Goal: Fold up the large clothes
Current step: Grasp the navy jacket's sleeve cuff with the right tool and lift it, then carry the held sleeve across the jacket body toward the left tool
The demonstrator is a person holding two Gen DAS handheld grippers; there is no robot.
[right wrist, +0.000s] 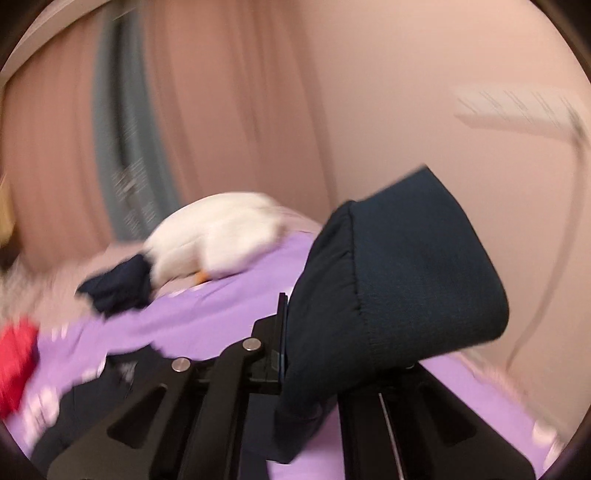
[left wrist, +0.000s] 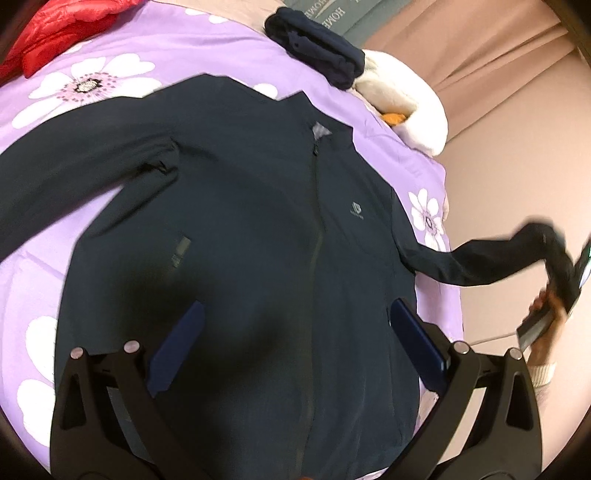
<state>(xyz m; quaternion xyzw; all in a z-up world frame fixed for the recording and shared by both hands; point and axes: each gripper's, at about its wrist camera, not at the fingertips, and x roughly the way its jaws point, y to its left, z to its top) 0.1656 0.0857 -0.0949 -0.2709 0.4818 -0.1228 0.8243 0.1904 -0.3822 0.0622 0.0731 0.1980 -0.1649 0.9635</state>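
Note:
A dark navy zip jacket lies face up and spread flat on a purple flowered bedspread. My left gripper hovers over its lower front, open, blue pads wide apart with only flat cloth below them. The jacket's right-hand sleeve stretches off the bed edge, raised in the air. My right gripper, held by a hand, grips its end. In the blurred right wrist view my right gripper is shut on the ribbed sleeve cuff, which hides one finger.
A white plush toy with an orange beak and a folded dark garment lie at the bed's far end. A red padded jacket is at the far left. Pink curtains and the floor border the bed's right edge.

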